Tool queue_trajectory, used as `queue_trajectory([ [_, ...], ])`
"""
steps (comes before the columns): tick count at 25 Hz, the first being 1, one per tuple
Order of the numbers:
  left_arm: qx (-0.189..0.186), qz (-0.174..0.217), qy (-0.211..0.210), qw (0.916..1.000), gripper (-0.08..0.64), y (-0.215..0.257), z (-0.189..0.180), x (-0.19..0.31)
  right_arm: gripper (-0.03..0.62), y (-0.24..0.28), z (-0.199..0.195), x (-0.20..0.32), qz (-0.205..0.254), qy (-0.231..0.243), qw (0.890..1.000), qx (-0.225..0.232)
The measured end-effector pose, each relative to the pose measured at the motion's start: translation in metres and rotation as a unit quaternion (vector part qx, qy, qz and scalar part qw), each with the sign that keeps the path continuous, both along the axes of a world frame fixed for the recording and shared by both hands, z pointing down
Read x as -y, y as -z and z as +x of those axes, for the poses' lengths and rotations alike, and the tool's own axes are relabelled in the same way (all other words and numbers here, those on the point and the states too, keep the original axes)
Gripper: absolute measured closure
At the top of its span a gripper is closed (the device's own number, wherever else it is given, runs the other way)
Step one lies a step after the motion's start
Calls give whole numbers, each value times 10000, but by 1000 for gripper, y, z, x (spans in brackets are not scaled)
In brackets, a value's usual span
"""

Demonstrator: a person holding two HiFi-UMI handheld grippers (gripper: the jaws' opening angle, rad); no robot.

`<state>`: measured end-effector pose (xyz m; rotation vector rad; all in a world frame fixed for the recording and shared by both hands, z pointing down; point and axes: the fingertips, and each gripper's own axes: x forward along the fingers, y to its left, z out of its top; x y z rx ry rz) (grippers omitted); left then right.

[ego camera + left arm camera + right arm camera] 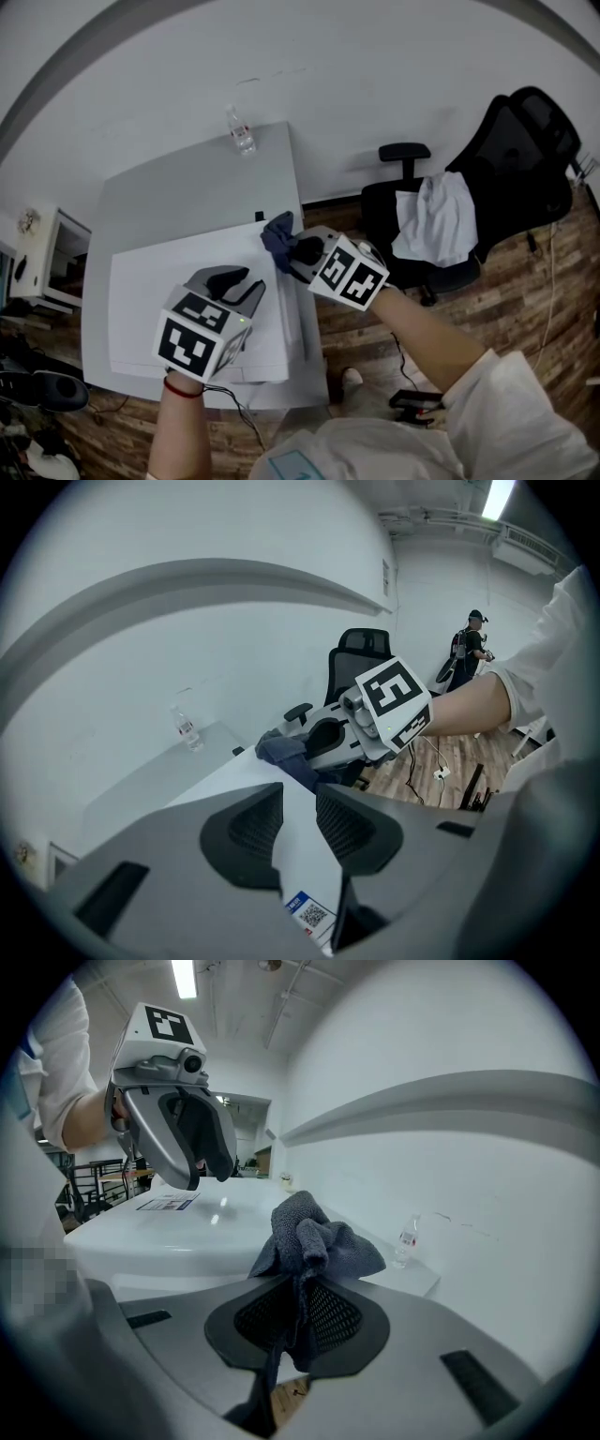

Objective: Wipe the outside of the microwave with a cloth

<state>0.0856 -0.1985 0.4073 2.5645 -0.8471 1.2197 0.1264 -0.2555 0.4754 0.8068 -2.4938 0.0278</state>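
Observation:
A white microwave (150,277) stands on a grey table (187,187). My right gripper (302,251) is shut on a crumpled dark blue-grey cloth (279,236), which rests at the back right corner of the microwave's top. In the right gripper view the cloth (314,1237) bunches up from between the pads and a strip of it hangs below them. My left gripper (234,281) hovers over the microwave's top nearer the front. It is open, and through the gap between its pads (258,822) only the white top and a sticker (309,913) show.
A clear plastic bottle (241,131) stands at the table's far end by the white wall. A black office chair (487,187) with a white garment (436,220) draped on it sits to the right on the wooden floor. A small white unit (42,262) is at the left.

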Motion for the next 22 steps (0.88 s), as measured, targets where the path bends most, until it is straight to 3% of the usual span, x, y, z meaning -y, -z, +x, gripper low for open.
queue_trajectory([
  [22, 41, -45, -48, 10000, 449, -3, 4, 6, 529, 0, -2, 0, -26, 76, 9999, -77],
])
